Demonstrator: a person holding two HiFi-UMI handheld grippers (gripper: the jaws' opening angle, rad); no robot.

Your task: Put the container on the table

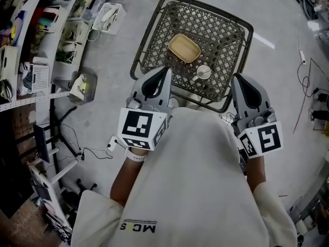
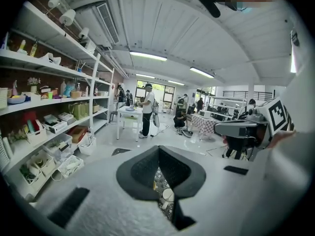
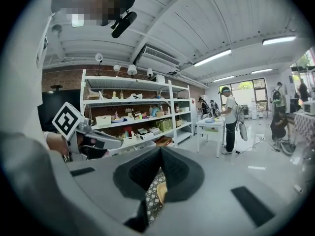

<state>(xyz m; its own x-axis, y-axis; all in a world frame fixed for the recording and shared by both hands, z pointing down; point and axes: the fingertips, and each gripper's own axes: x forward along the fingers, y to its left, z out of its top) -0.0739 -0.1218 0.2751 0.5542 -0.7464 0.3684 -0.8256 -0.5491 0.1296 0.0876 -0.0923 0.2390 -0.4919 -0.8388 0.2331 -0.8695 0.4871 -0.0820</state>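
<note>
A shallow tan container (image 1: 184, 48) lies on the black metal mesh table (image 1: 221, 32), with a small white round cup (image 1: 203, 72) beside it toward me. Both grippers hang close to my chest, short of the table's near edge. The left gripper (image 1: 163, 70) points at the near left part of the table, its jaws together and nothing between them. The right gripper (image 1: 237, 77) is also shut and empty. Through the slit under the left gripper (image 2: 158, 151) a bit of mesh and the white cup (image 2: 168, 194) show. Under the right gripper (image 3: 161, 151) the tan container (image 3: 161, 193) peeks out.
Shelving (image 1: 46, 40) with bins and baskets runs along the left, with a white wire basket (image 1: 108, 17) on the floor near it. Cables (image 1: 303, 96) trail over the grey floor to the right. Farther off, a person (image 2: 146, 109) stands at a white table (image 2: 128, 117).
</note>
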